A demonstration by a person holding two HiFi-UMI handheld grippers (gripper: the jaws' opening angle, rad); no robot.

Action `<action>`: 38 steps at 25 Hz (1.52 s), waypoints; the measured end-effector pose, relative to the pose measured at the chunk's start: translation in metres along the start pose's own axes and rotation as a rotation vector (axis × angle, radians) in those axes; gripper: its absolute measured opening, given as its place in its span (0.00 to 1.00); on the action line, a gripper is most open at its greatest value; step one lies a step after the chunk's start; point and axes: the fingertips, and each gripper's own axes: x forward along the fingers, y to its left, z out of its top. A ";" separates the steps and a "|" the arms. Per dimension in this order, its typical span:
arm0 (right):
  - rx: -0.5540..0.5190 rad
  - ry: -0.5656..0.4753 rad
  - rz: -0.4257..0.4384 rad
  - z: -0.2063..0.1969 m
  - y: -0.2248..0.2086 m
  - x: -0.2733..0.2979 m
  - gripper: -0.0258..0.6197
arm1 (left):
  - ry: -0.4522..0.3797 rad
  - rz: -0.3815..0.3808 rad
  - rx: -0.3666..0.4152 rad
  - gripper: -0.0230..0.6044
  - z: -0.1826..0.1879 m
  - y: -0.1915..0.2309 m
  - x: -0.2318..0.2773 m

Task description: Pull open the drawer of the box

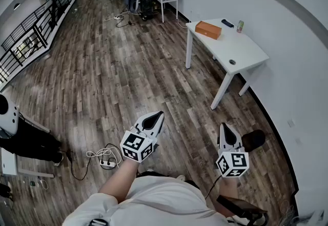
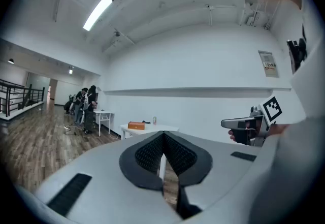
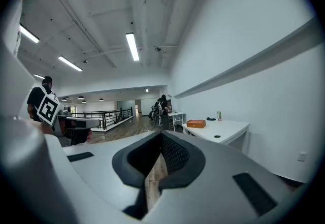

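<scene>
On the far table (image 1: 245, 52), the box (image 1: 208, 29) lies well beyond the left gripper (image 1: 157, 117).

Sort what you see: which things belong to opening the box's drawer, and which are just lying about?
Job: orange box, white table beneath it, left tool, right tool.
Lying about: can, small dark object on the table, power strip on the floor.

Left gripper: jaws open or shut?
Shut. In its own view the left gripper has both jaws meeting at the tips, with nothing between them.
</scene>
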 end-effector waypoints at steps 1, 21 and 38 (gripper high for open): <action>0.002 0.004 0.000 -0.003 -0.007 0.001 0.04 | -0.002 0.003 -0.003 0.05 -0.001 -0.004 0.004; -0.016 0.055 -0.064 -0.011 -0.088 0.104 0.04 | -0.018 -0.069 0.056 0.05 0.003 0.034 0.148; -0.061 0.099 -0.032 0.012 -0.051 0.378 0.04 | -0.028 -0.049 -0.065 0.05 0.028 0.280 0.260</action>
